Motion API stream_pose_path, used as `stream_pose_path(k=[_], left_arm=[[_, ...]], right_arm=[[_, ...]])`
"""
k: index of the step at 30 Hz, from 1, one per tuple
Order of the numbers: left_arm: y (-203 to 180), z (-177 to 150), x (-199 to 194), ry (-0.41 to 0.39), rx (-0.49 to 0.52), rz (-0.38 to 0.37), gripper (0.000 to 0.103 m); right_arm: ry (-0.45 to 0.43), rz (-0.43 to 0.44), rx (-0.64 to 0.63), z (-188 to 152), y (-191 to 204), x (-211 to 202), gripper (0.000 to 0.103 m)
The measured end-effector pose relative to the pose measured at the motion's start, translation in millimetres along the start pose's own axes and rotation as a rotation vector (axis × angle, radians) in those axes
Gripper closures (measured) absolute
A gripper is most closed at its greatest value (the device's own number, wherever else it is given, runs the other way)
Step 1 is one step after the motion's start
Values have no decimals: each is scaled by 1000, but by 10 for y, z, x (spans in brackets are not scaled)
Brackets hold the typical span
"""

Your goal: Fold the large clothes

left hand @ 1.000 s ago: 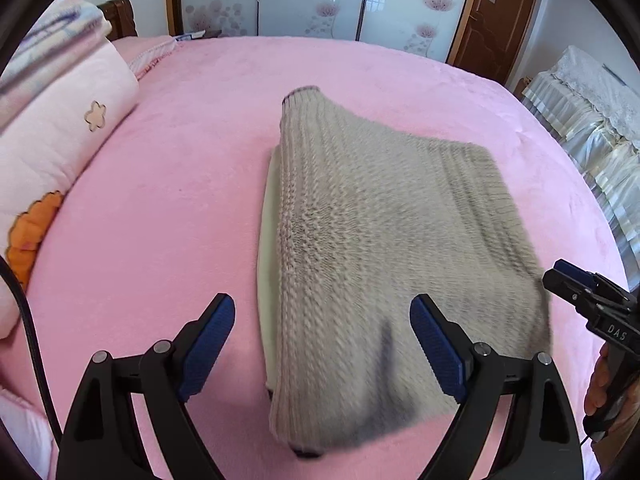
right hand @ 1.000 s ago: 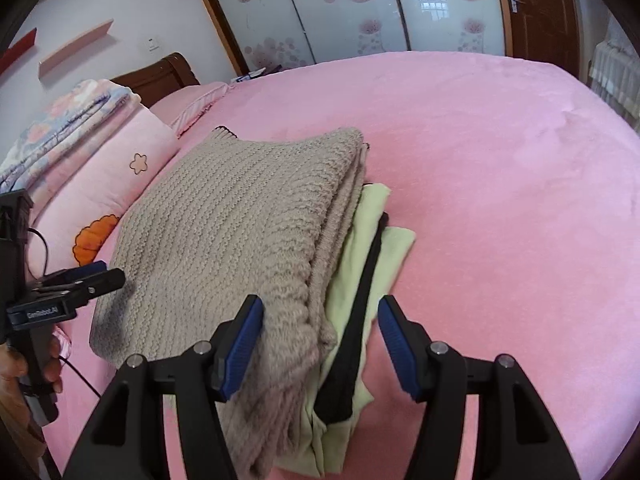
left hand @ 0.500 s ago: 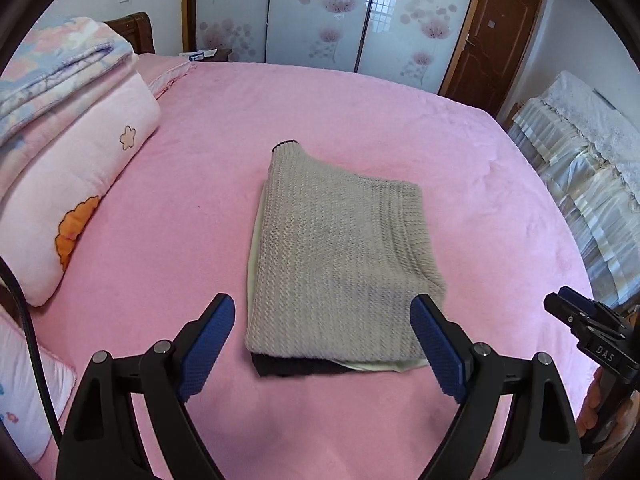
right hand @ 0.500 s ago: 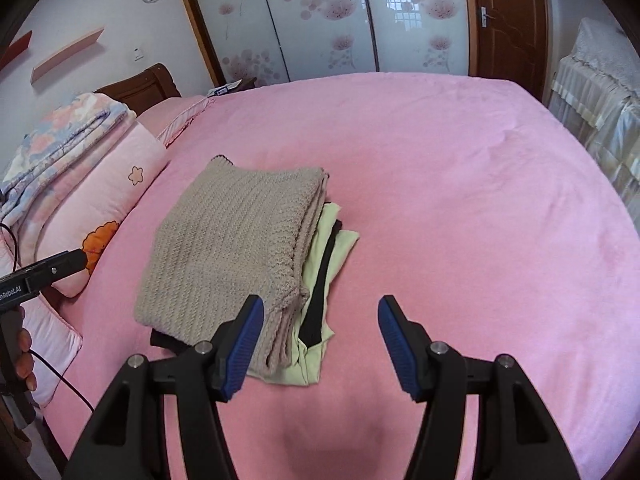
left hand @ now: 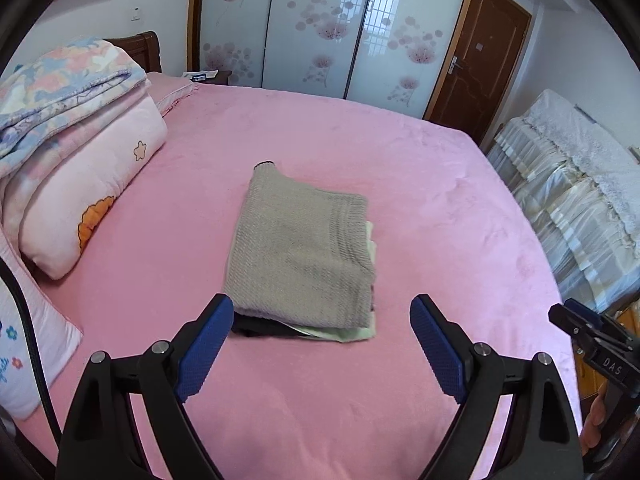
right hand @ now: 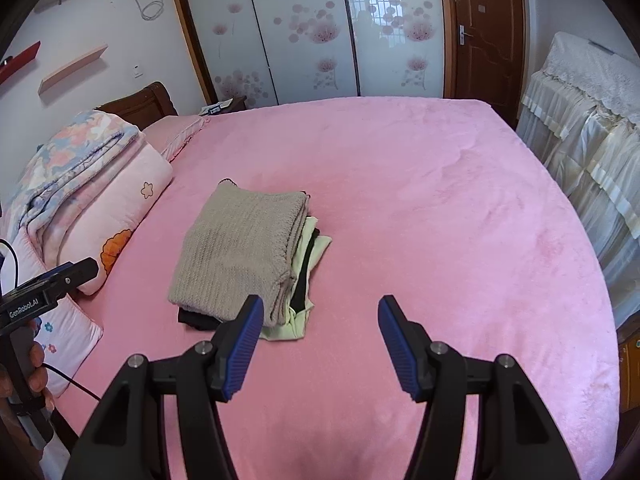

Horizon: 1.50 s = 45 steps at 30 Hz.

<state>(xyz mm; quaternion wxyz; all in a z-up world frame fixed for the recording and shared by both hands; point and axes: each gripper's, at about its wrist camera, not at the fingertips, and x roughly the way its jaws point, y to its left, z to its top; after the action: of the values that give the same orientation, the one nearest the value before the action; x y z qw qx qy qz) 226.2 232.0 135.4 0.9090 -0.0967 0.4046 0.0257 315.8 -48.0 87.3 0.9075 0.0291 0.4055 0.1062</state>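
A folded beige knit sweater lies on top of a small stack on the pink bed. Under it a pale green garment and a black one stick out. The stack also shows in the right wrist view, with the sweater on top, green and black below. My left gripper is open and empty, held above the bed just short of the stack. My right gripper is open and empty, to the right of the stack's near corner.
Folded quilts and pillows are piled along the bed's left side. A covered sofa stands to the right of the bed. Sliding wardrobe doors and a brown door are behind. The other gripper shows at each view's edge.
Both grippers have pulled back and up from the stack, which now looks smaller and farther away. Both stay open. The stack has not moved.
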Motion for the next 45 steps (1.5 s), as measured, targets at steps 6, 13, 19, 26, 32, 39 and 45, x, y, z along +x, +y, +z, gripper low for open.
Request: stream_pose_path(k=[6, 13, 19, 26, 32, 39, 45], left_arm=[[-296, -315, -499, -13, 16, 15, 14], [-625, -825, -1105, -64, 58, 31, 14], [-951, -1362, -1584, -128, 114, 37, 14], [-1213, -1991, -1869, -135, 106, -11, 14], [-1313, -2539, -1872, -115, 82, 27, 14], [-1447, -3108, -1733, -83, 106, 71, 14], [-1560, -3334, -1670, -94, 148, 108, 14]], right_arm=[[-20, 2, -15, -235, -110, -507, 44], [-39, 9, -32, -632, -245, -1067, 44], [-69, 26, -49, -1016, -319, -1487, 44], [-99, 33, -30, -1478, -404, -1809, 43], [-142, -9, 7, -1971, -464, -1979, 43], [-150, -42, 94, -2648, -527, -1919, 40], [-142, -63, 95, -2962, -502, -1857, 40]])
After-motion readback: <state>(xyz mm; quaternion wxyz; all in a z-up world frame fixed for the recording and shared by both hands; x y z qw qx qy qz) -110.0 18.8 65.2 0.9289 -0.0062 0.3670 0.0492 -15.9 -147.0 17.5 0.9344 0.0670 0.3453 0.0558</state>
